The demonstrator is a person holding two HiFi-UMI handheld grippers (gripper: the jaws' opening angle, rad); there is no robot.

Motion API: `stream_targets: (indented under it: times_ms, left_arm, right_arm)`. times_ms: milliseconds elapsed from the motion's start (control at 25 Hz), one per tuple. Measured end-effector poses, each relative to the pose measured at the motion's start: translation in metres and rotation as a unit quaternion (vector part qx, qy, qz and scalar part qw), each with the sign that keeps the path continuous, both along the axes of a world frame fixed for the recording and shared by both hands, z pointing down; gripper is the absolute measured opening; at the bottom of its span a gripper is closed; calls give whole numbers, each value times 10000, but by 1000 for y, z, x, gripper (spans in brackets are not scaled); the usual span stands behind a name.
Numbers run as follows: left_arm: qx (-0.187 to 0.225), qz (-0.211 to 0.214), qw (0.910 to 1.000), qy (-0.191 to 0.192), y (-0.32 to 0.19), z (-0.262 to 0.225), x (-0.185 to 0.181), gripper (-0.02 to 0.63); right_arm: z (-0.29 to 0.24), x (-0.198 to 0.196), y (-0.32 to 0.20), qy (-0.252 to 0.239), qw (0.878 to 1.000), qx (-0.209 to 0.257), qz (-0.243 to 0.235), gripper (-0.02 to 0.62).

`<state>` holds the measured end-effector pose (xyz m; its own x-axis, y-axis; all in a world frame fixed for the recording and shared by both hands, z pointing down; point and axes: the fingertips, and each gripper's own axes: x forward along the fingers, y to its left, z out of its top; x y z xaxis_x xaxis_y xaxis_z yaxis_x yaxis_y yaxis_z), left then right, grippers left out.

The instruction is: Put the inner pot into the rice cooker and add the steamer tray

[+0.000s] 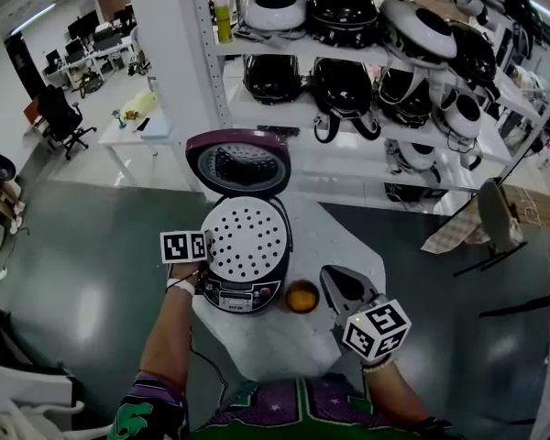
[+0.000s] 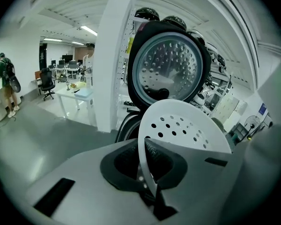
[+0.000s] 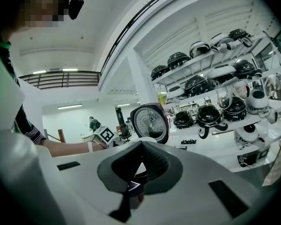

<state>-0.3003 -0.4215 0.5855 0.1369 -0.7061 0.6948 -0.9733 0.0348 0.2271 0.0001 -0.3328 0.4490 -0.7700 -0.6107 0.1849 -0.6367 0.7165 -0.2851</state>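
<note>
View from above of a white desk [image 1: 348, 246] with a rice cooker [image 1: 243, 293] on it, its lid [image 1: 238, 159] standing open towards the shelves [image 1: 348, 58] of other cookers behind. A round white tray [image 1: 247, 241], dotted with holes, sits over the cooker's mouth and covers it, so whether the pot is inside cannot be seen. The left hand-held gripper [image 1: 204, 250] is at the tray's left edge. Its own view shows its jaws closed on the thin rim, with the tray [image 2: 187, 125] reaching away from them towards the shiny inside of the lid [image 2: 168, 69]. The right hand-held gripper [image 1: 335, 278] hangs over the desk to the right of the cooker, just beside a small orange bowl [image 1: 302, 296] and clear of the tray. Its own view shows the right hand-held gripper [image 3: 136, 168] with jaws pressed together and nothing held. The tray looks thin, stiff and light, with a smooth surface that could slip. Pinched at one point on the rim, it is likely to swing or tip, so it probably wants a firm hold on the rim and a level, gentle lowering until the edge seats all round. The holed middle seems a poor place to grip.
</note>
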Motion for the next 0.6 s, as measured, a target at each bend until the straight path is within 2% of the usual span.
stream_targets:
  times_ms: [360, 600]
  left_arm:
    - [-234, -123, 9992, -303, -7, 21, 3, 29]
    - [-339, -210, 9988, -286, -6, 30, 1, 29]
  right_arm:
    - [14, 4, -9, -21, 9999, -90, -137, 6]
    - [17, 5, -6, -127, 9995, -221, -193, 6]
